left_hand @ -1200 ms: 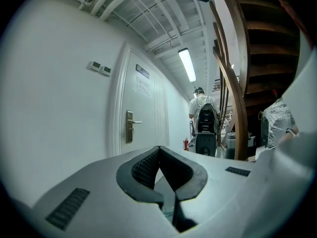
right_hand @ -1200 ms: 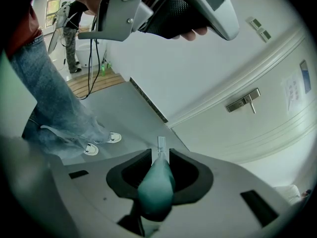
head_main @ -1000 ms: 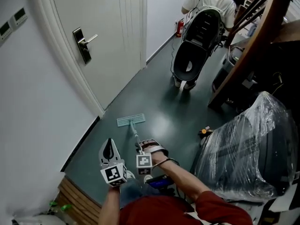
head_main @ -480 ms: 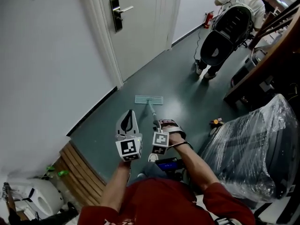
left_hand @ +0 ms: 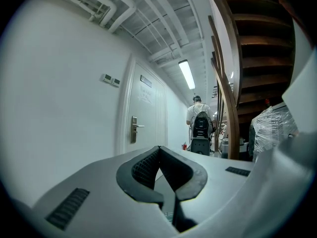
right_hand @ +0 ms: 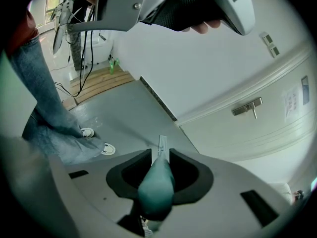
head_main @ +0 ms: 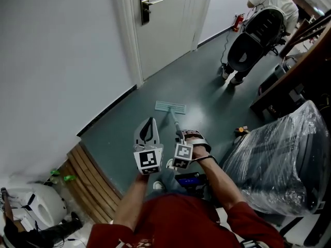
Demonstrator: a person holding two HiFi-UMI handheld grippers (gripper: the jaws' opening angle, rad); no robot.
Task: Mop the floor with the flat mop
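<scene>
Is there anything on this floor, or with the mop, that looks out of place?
Mostly no: the flat mop lies flat on the floor, gripped by the right gripper. One thing stands out: a small yellow-and-black object lies loose on the floor beside the plastic-wrapped bundle, where the mop could probably reach it.

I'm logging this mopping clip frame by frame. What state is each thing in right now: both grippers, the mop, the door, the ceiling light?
left gripper: shut, nothing held
right gripper: shut on the mop handle
flat mop head: lying flat on the floor
door: closed
ceiling light: on
</scene>
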